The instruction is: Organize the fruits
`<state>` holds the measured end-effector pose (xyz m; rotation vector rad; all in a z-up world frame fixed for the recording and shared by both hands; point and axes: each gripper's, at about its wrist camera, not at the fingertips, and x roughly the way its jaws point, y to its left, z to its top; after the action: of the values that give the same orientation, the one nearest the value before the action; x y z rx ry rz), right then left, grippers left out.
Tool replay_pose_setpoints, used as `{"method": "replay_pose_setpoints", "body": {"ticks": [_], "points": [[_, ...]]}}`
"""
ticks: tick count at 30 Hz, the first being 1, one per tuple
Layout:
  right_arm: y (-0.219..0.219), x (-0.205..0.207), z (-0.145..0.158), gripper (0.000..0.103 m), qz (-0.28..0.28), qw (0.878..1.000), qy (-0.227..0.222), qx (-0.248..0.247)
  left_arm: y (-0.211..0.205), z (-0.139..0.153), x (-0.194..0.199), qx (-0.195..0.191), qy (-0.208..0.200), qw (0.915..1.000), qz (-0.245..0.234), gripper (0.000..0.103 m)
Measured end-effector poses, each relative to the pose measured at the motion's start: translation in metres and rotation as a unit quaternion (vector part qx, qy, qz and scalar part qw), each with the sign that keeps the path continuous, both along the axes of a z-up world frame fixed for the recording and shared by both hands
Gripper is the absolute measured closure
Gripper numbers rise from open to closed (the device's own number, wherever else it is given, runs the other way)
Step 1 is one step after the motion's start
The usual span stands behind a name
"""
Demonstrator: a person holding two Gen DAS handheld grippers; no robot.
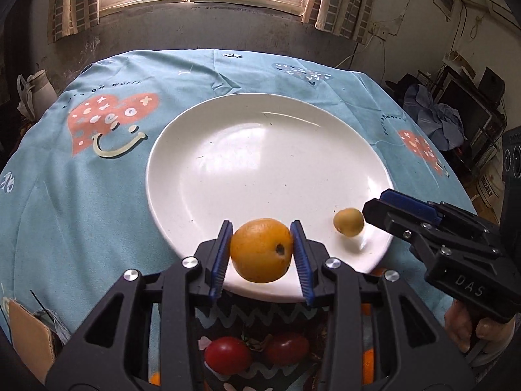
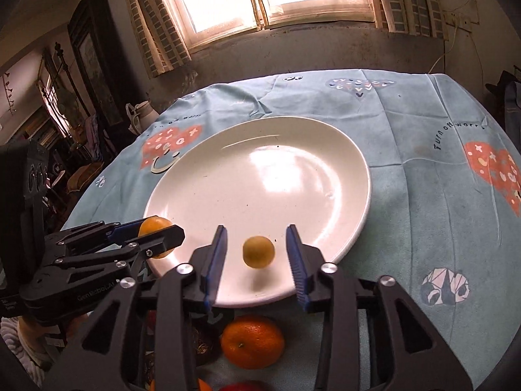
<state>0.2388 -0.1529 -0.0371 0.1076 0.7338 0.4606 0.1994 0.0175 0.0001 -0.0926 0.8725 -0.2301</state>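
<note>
fruits bound for a white plate (image 1: 182, 163): an orange (image 1: 261, 249) sits clamped between the blue pads of the left gripper (image 1: 262, 254), held over the plate's near rim, apparently so it can be set down inside rather than on the cloth. the right gripper (image 2: 256, 254) stands released, its fingers (image 2: 294, 257) wide apart and clear of a small yellow-green fruit (image 2: 259, 251), which appears slightly blurred with a shadow beneath it, so it cannot be told whether it has landed or is dropping to the plate. outward, more fruit waits near the table edge on the blue heart-print tablecloth (image 2: 423, 195): a larger orange (image 2: 252, 341) and two red fruits (image 1: 228, 355), likely tomatoes, though gripper frames cut them off. what lies below them is hidden.
</note>
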Motion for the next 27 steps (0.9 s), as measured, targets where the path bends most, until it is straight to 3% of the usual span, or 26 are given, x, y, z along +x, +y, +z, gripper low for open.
{"method": "replay_pose_setpoints", "body": {"ticks": [1, 2, 3, 10, 14, 19, 22, 27], "points": [[-0.003, -0.002, 0.002, 0.038, -0.005, 1.0, -0.008, 0.005, 0.001, -0.001, 0.0, -0.003, 0.001, 1.0, -0.001, 0.058], [-0.004, -0.004, 0.003, 0.038, -0.004, 1.0, -0.013, 0.008, 0.002, -0.001, -0.001, -0.006, 0.0, 1.0, 0.0, 0.048], [-0.003, -0.005, 0.004, 0.038, -0.001, 1.0, -0.014, 0.007, 0.002, 0.0, -0.002, -0.007, -0.005, 1.0, 0.002, 0.045], [-0.014, -0.033, 0.026, 0.038, 0.002, 0.999, -0.045, 0.025, 0.02, 0.017, -0.015, -0.023, -0.03, 0.9992, 0.016, 0.045], [-0.025, -0.06, 0.034, 0.038, -0.005, 0.998, -0.063, 0.024, 0.048, 0.024, -0.044, -0.028, -0.041, 0.9976, 0.048, 0.037], [-0.033, -0.076, 0.012, 0.038, -0.007, 0.999, -0.035, 0.041, 0.07, 0.0, -0.081, -0.038, -0.018, 0.9964, 0.074, 0.035], [-0.029, -0.079, -0.008, 0.038, -0.006, 1.0, -0.008, 0.026, 0.067, -0.011, -0.092, -0.006, -0.012, 0.997, 0.077, 0.035], [-0.03, -0.081, -0.007, 0.038, -0.007, 1.0, -0.013, 0.022, 0.067, -0.013, -0.106, -0.001, -0.014, 0.9974, 0.07, 0.035]]}}
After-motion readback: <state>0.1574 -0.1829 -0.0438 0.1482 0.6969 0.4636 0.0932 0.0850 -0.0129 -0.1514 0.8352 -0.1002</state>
